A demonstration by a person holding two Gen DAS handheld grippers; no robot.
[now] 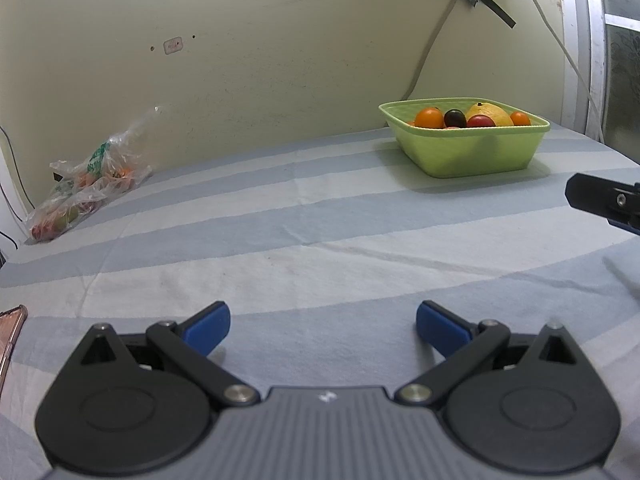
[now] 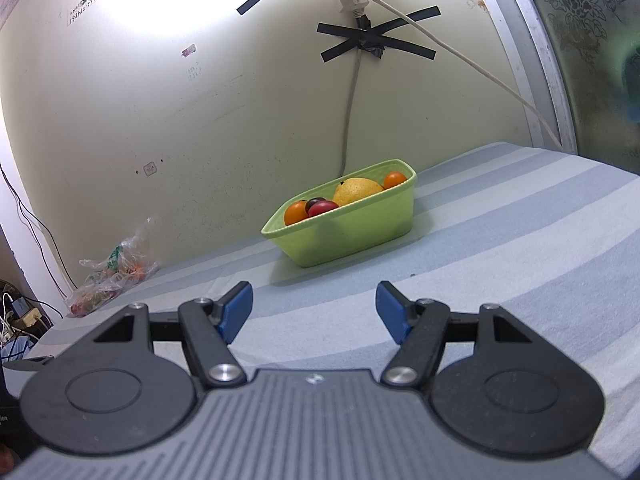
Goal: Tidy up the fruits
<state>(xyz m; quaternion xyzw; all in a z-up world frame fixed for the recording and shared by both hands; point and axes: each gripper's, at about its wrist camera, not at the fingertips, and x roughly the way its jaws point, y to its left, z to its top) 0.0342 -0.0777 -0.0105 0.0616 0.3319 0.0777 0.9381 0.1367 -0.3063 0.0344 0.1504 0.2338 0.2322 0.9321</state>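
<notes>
Left gripper [image 1: 323, 326]: the jaws are spread wide and nothing is held between the blue pads [image 1: 208, 330]. It is kept low over the striped cloth [image 1: 280, 240], probably as a waiting pose, well apart from any fruit.

Right gripper [image 2: 314, 314]: the jaws are also apart and empty; it is pointed toward the green basket [image 2: 360, 232], so a straight reach is left free.

Fruits: the oranges [image 2: 297, 213], a dark plum [image 2: 315, 203], a red fruit [image 2: 322, 208] and a big yellow fruit [image 2: 358, 190] are already gathered in the basket, near the wall. They are piled above the rim, so it is judged that the sorting is mostly done – or not yet begun.

Plastic bag [image 1: 86, 184]: it lies at the far left by the wall, with more fruit seen inside. The film is crumpled and must be opened or lifted first — this is the likely obstacle.

Other things: a taped cable [image 2: 352, 92] hangs on the wall behind the basket, and a pink object [image 1: 10, 336] lies at the left edge; neither is in the way.
</notes>
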